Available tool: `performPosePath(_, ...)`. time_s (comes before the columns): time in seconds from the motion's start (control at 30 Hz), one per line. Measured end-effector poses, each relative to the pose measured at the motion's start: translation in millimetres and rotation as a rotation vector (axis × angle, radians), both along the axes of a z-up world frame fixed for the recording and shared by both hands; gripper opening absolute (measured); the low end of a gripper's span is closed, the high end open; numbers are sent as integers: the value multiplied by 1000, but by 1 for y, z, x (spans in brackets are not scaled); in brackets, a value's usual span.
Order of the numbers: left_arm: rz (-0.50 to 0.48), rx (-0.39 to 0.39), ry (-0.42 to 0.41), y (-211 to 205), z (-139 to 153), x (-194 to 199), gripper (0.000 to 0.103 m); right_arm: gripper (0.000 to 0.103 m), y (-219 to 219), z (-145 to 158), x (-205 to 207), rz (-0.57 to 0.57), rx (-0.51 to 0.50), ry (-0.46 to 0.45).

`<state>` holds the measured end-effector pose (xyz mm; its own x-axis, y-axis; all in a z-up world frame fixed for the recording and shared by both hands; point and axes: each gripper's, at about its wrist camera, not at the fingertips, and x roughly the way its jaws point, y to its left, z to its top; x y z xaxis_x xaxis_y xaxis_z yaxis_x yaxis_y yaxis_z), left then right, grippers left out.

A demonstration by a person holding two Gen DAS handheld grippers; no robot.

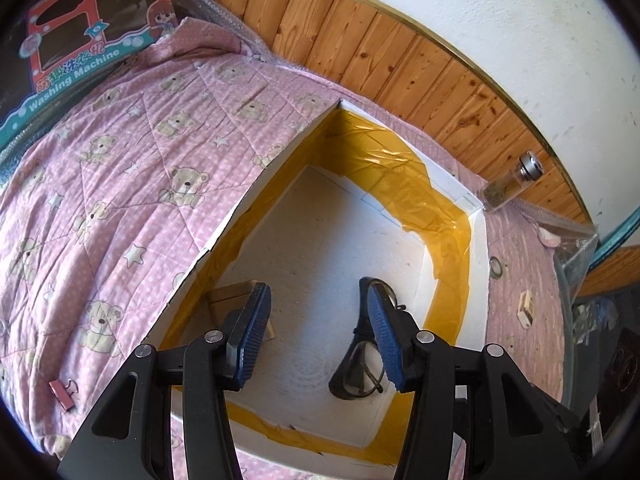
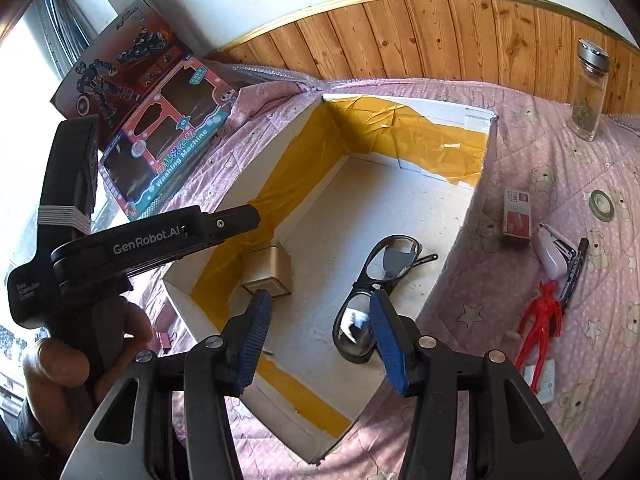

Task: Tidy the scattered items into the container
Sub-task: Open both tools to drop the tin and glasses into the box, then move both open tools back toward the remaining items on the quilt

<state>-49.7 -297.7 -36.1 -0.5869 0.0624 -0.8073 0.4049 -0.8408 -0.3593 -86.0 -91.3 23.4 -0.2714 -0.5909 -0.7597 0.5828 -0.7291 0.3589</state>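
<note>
right gripper [image 2: 320,336] gaping, nothing in it, over the box [image 2: 486,152] | left gripper [image 1: 320,332] same | leftovers on the quilt, off to the right: red figure [image 2: 540,320], marker [image 2: 574,272] long axis running away | right hand's closer imo

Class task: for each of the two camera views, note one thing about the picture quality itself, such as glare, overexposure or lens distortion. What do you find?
Left wrist view: the fisheye bends the wood panelling into an arc, and the corners go black. Right wrist view: the window at the left is blown out to white, and a bright glint sits on the yellow tape lining the box; the glasses inside stay sharp.
</note>
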Motion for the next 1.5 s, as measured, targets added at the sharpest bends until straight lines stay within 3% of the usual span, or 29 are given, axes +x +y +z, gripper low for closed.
performPosePath(0.5, -48, -35, 13, 49, 29, 38, 53, 47, 43, 8, 42, 8, -107, -3)
performPosePath(0.97, -207, -140, 50, 130, 57, 60, 53, 47, 109, 2, 57, -66, -198, -36)
performPosePath(1.5, -318, -164, 44, 193, 59, 70, 53, 47, 170, -1, 62, -139, -278, -57)
